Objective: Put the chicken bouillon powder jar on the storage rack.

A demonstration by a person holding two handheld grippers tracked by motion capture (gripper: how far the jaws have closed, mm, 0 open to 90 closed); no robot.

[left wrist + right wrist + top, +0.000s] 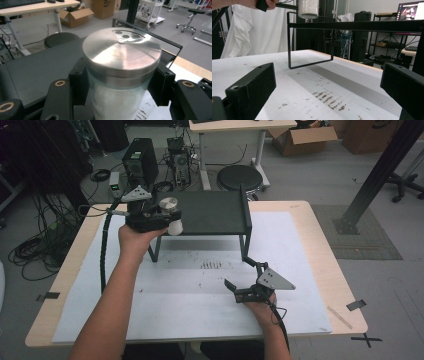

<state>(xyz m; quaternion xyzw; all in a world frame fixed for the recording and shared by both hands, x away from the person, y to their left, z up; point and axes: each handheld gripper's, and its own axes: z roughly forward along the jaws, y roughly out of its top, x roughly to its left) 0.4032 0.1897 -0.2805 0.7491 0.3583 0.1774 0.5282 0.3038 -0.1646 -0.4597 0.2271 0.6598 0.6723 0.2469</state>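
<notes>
Up at the left edge of the small black shelf [210, 212], the left gripper [165, 217] holds a shaker [121, 72]. Its jaws are squeezed tight on the shaker's two sides, just under the lid. The shaker stands straight up. It has a clear body with white stuff inside and a shiny metal lid [121, 51] with three little holes near one edge. From the high view, the shaker sits at the shelf's front left corner, and its bottom hangs lower than the shelf top. The shelf stands on thin black legs on the white sheet [200, 295] that covers the tabletop [325, 270].

Down near the person, the right gripper [243, 281] rests low over the white sheet. Its jaws are wide open with nothing between them. They point toward the shelf. Small brown marks [328, 98] dot the sheet in front of it.
</notes>
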